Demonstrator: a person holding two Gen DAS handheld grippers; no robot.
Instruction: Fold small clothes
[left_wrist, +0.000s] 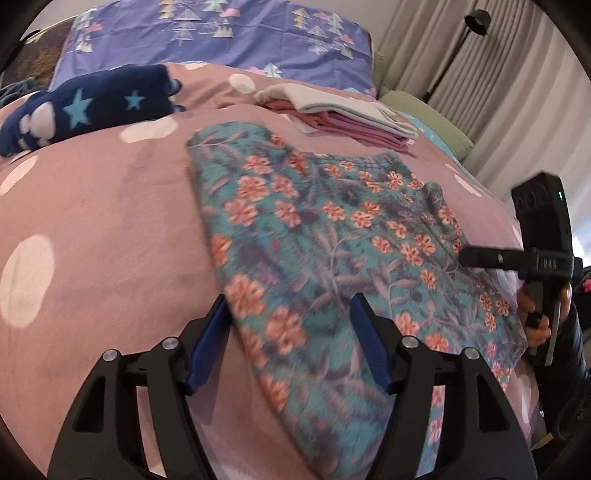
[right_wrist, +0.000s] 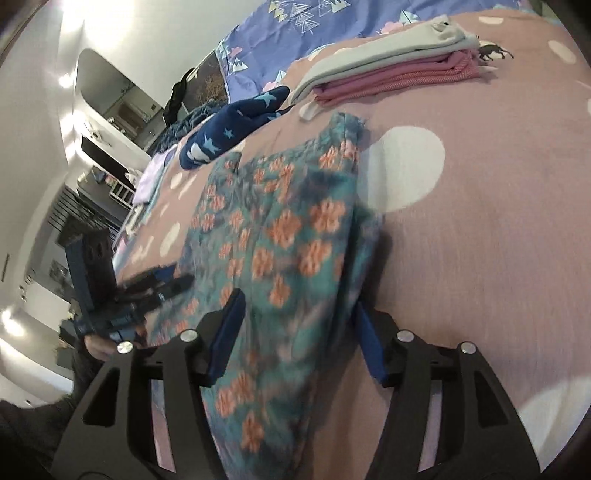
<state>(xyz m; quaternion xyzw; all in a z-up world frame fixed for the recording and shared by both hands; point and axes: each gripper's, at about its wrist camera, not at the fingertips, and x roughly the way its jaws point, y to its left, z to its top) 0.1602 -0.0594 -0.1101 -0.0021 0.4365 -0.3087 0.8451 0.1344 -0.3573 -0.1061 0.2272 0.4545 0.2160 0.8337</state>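
From the left wrist, we see the flowery cloth lying flat on the bed. It looks soft and light. Our left hand-held gripper is spread over its near edge.

From the right wrist, our right hand-held gripper is spread too, pinching nothing. We should pinch the near corners.

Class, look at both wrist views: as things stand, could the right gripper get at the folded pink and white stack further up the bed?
Probably yes. The right gripper stands open over the floral garment, holding nothing, and only bare bedcover lies between it and the folded stack.
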